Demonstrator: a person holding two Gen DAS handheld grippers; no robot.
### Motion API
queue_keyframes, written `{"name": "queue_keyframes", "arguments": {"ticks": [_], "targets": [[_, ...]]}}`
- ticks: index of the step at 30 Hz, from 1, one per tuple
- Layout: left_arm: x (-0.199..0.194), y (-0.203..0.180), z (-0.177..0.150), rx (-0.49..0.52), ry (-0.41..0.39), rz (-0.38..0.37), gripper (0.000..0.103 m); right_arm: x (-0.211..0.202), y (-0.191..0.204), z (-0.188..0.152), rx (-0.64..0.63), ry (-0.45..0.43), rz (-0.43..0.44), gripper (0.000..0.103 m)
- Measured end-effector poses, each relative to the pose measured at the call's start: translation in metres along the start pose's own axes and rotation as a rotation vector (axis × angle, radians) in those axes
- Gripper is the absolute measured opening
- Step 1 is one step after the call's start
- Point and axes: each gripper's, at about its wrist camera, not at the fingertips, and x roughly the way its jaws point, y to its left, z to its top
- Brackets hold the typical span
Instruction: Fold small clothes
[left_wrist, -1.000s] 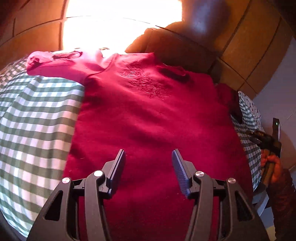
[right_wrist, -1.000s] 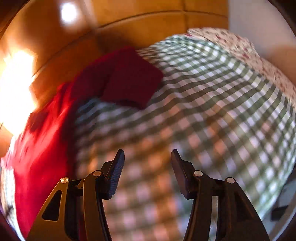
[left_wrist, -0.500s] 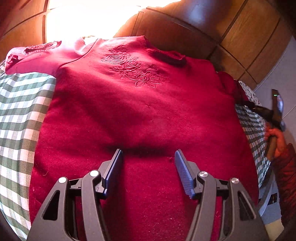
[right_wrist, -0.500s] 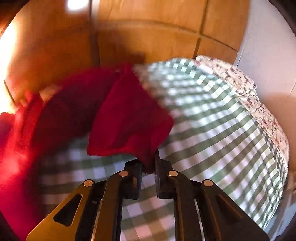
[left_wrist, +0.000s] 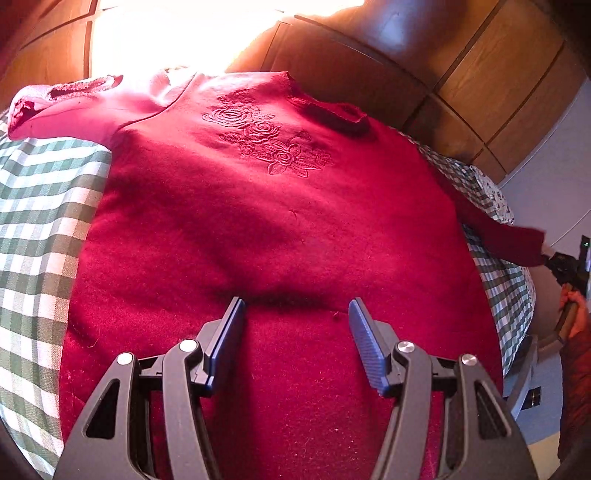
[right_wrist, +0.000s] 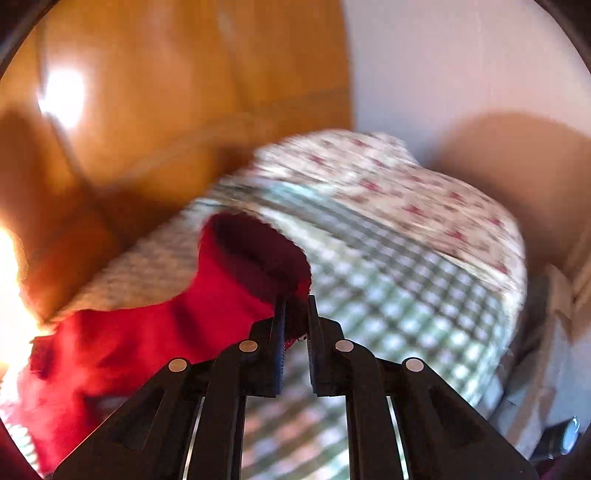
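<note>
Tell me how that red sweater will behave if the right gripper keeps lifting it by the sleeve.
Probably floppy: the sleeve already drapes and bends from the right gripper. The red sweater looks thick and fuzzy, so it should grip rather than slip. Its body will likely drag across the checked cloth.

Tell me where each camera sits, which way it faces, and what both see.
Left wrist: on the left gripper, facing forward over the red sweater on the checked cloth; shows its open fingers and, far right, the right hand.
Right wrist: on the right gripper, facing the sleeve, cloth and wardrobe; shows its fingers shut on the cuff.
Shared: sweater, sleeve, cloth, wardrobe.
</note>
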Motion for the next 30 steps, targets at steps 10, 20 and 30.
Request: {"name": "queue_keyframes", "arguments": {"ticks": [10, 20, 30], "targets": [[-0.023, 0.019, 0.001, -0.079, -0.055, -0.004, 0.066, 0.079, -0.032, -0.025, 0.054, 0.115, -0.175, 0.002], [-0.097, 0.164, -0.001, -0.5, -0.216, 0.197, 0.066, -0.005, 0.122, -0.058, -0.178, -0.067, 0.096, 0.076], [-0.147, 0.265, 0.047, -0.623, -0.376, 0.4, 0.063, -0.003, 0.342, -0.186, -0.552, 0.106, 0.411, 0.076]]}}
